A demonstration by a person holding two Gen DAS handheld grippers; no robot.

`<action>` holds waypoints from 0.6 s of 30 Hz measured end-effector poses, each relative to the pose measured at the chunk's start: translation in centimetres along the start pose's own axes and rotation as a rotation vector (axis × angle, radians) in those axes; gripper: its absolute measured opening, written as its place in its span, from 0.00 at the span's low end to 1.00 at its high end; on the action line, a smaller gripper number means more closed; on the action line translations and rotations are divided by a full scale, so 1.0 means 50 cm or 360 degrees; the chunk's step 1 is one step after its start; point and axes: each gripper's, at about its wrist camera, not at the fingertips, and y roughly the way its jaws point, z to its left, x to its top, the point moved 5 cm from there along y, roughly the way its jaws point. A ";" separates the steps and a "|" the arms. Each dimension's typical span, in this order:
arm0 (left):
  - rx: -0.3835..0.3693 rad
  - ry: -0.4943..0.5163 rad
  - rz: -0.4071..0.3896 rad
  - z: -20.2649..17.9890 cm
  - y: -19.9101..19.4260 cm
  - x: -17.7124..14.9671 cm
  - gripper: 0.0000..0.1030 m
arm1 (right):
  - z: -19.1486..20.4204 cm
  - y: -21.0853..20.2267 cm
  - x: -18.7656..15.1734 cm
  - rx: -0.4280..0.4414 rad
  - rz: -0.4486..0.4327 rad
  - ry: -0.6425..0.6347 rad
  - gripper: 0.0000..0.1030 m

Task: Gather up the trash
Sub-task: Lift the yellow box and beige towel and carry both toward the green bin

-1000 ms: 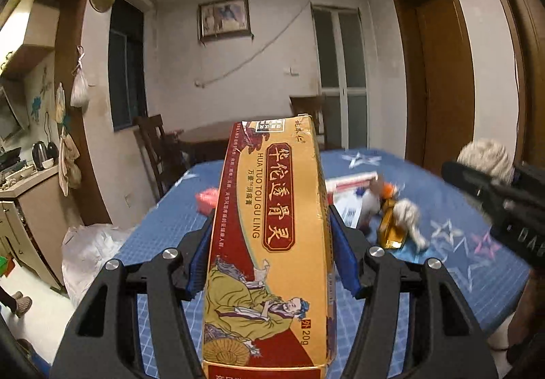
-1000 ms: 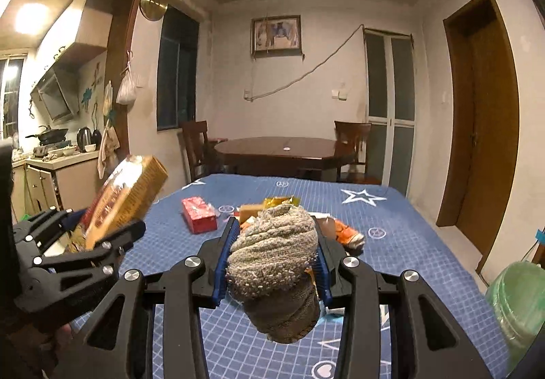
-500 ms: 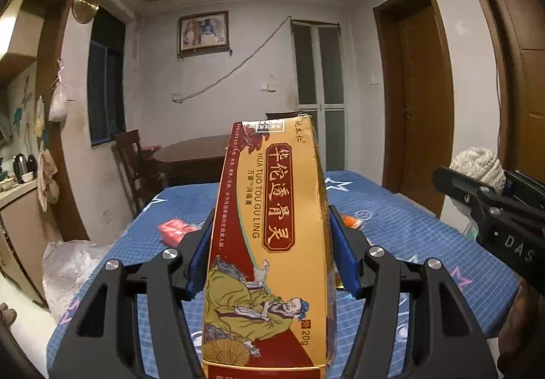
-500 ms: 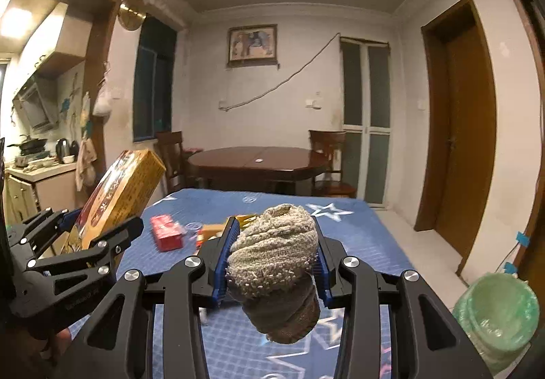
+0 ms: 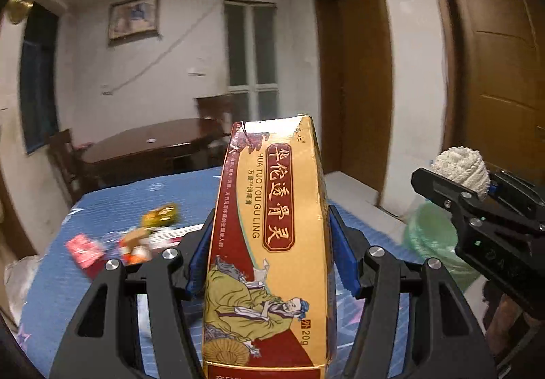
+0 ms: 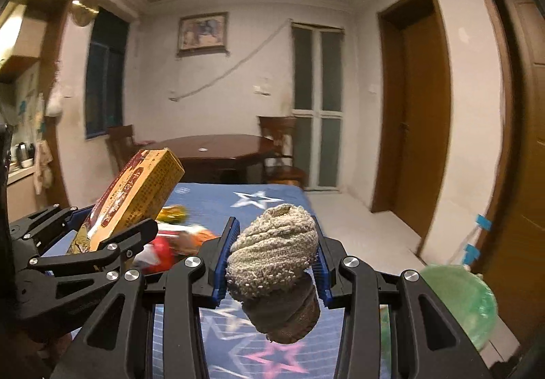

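Note:
My left gripper (image 5: 269, 249) is shut on a yellow and red medicine box (image 5: 269, 242), held upright above the blue star-print table (image 5: 61, 277). It also shows in the right wrist view (image 6: 136, 198) at the left. My right gripper (image 6: 274, 259) is shut on a rolled grey-beige sock (image 6: 272, 263), also seen in the left wrist view (image 5: 460, 169) at the right. A green-lined trash bin (image 6: 463, 297) stands on the floor right of the table, and shows in the left wrist view (image 5: 432, 239).
Loose trash lies on the table: a red packet (image 5: 83, 248), a yellow wrapper (image 5: 161, 214) and orange pieces (image 6: 201, 236). A round wooden table (image 6: 214, 147) with chairs stands behind. Brown doors (image 6: 419, 147) line the right wall.
Both grippers have swung right with their loads. The green bin has come further into both views, and the table's trash has shifted left.

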 end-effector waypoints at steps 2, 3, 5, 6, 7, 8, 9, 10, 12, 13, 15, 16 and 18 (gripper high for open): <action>-0.0082 0.0026 0.0026 -0.047 0.029 0.011 0.56 | -0.067 0.008 0.000 -0.0051 0.0022 0.0035 0.40; -0.0117 0.0041 0.0036 -0.069 0.042 0.016 0.56 | -0.095 0.012 -0.004 -0.0071 0.0031 0.0046 0.40; -0.0181 0.0071 0.0064 -0.107 0.065 0.021 0.56 | -0.166 0.025 -0.009 -0.0130 0.0068 0.0070 0.40; -0.0210 0.0078 0.0077 -0.122 0.075 0.023 0.56 | -0.206 0.033 -0.007 -0.0162 0.0096 0.0083 0.40; -0.0248 0.0092 0.0096 -0.142 0.089 0.026 0.56 | -0.236 0.039 -0.012 -0.0180 0.0115 0.0093 0.40; -0.0284 0.0106 0.0116 -0.160 0.102 0.029 0.56 | -0.273 0.042 -0.019 -0.0205 0.0136 0.0105 0.40; -0.0306 0.0113 0.0128 -0.171 0.111 0.030 0.56 | -0.312 0.051 -0.020 -0.0233 0.0165 0.0118 0.40; -0.0345 0.0125 0.0151 -0.192 0.126 0.033 0.56 | -0.340 0.061 -0.022 -0.0251 0.0189 0.0128 0.40; -0.0409 0.0144 0.0198 -0.224 0.151 0.035 0.56 | -0.398 0.081 -0.028 -0.0281 0.0233 0.0152 0.40; -0.0443 0.0151 0.0224 -0.244 0.166 0.035 0.57 | -0.439 0.092 -0.029 -0.0305 0.0262 0.0165 0.40; -0.0510 0.0161 0.0275 -0.271 0.192 0.031 0.57 | -0.495 0.102 -0.042 -0.0336 0.0304 0.0193 0.40; -0.0555 0.0169 0.0312 -0.292 0.211 0.028 0.57 | -0.521 0.109 -0.048 -0.0349 0.0319 0.0205 0.40; -0.0606 0.0183 0.0355 -0.321 0.231 0.024 0.57 | -0.578 0.124 -0.064 -0.0377 0.0359 0.0229 0.40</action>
